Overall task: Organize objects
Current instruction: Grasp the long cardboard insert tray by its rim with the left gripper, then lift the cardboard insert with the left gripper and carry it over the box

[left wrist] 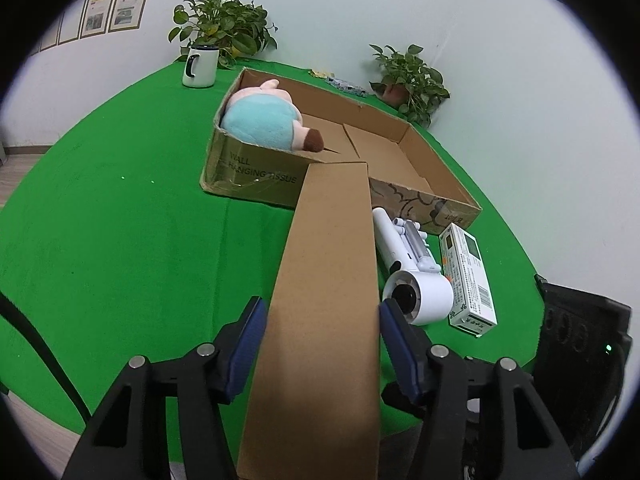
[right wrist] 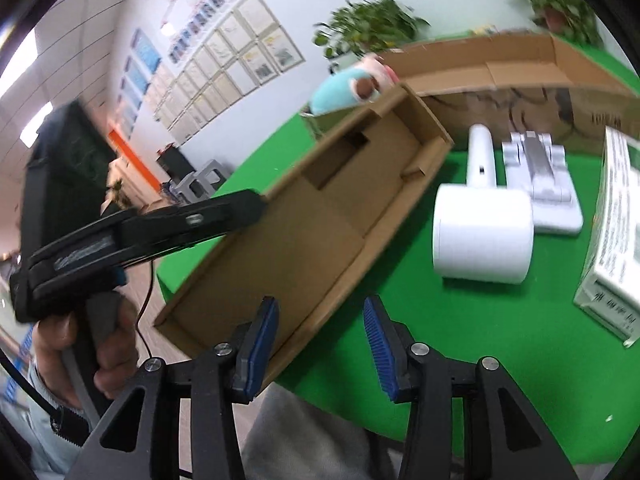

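The left gripper [left wrist: 320,344] has the long cardboard tray [left wrist: 326,300] between its fingers, the blue pads [left wrist: 250,344] set wide against the tray's two long edges, so it looks clamped across its width; on the left a thin sliver of green shows between pad and card, so I can't swear that side is touching. The tray's long axis runs straight out along the fingers, from the bottom centre of the left wrist view up to the near wall of the big cardboard box [left wrist: 256,176] in the middle of the frame, where its far end meets or overlaps the rim. In that box, at its upper-left end, lies a plush pig [left wrist: 264,120]; the right half of the box floor is bare. The right gripper [right wrist: 320,340] stands open and holds nothing; in its view the tray's near corner sits just beside its left pad, the tray running off towards the upper centre. To the right of the tray on the green table [left wrist: 120,220] lie a white handheld vacuum [left wrist: 416,276] and a white carton [left wrist: 468,276], nearer the right gripper. My guess is the tray is bound for the box, straight ahead of the left fingers.
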